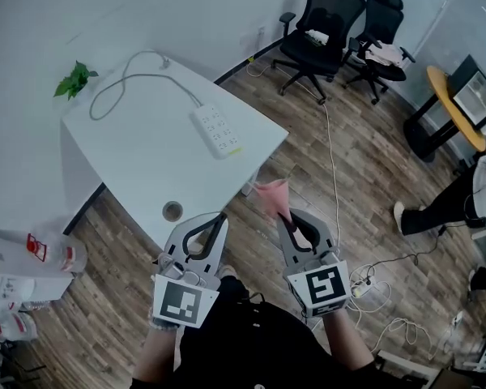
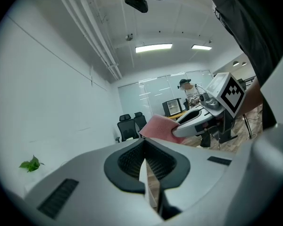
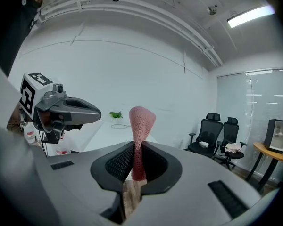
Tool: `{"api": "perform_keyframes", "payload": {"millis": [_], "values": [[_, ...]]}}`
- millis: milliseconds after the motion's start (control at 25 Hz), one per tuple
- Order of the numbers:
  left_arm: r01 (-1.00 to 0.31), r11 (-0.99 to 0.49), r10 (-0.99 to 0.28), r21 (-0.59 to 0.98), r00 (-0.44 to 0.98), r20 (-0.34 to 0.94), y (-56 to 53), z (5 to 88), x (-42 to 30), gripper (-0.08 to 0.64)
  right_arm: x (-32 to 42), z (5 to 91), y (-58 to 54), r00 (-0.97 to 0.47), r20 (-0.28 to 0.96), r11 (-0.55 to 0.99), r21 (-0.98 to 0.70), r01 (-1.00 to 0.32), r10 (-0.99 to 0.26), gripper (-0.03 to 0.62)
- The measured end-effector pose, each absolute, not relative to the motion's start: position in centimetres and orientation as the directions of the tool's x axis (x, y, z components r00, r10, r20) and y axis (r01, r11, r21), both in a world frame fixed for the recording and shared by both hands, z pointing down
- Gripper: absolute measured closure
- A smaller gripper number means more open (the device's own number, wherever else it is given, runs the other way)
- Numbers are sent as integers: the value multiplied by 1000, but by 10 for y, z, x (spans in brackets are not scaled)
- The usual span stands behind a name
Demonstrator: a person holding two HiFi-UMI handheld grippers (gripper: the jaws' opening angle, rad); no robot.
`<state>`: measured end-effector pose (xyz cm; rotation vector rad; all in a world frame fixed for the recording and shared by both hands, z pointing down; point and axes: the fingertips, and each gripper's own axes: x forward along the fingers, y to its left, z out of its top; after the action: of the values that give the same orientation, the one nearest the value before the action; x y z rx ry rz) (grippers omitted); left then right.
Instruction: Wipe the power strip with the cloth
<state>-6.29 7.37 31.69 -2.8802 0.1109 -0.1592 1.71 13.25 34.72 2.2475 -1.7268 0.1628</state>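
Note:
A white power strip (image 1: 217,130) lies on the white table (image 1: 138,144), its grey cable (image 1: 121,83) looping toward the far corner. My right gripper (image 1: 289,219) hangs over the floor, in front of the table's near edge, and is shut on a pink cloth (image 1: 274,196) that sticks up past its tips; in the right gripper view the pink cloth (image 3: 140,131) stands pinched between the pads. My left gripper (image 1: 218,221) hovers beside it, shut with nothing between its jaws. From the left gripper view I see the pink cloth (image 2: 158,126) held in the right gripper (image 2: 175,132).
A round cable hole (image 1: 172,211) sits near the table's front corner. A small green plant (image 1: 74,79) stands at the far left corner. Two black office chairs (image 1: 320,23) stand beyond the table. Cables (image 1: 373,286) lie on the wooden floor, and a person's leg (image 1: 437,205) is at the right.

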Motion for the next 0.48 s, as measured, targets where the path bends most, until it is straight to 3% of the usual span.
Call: {"api": "perform_keyframes", "payload": {"millis": [480], "values": [[-103,-962,-125,-251,990,72,7,318,-39,546,49,348,65,255,273,-207,192,-959,-928,532]]}}
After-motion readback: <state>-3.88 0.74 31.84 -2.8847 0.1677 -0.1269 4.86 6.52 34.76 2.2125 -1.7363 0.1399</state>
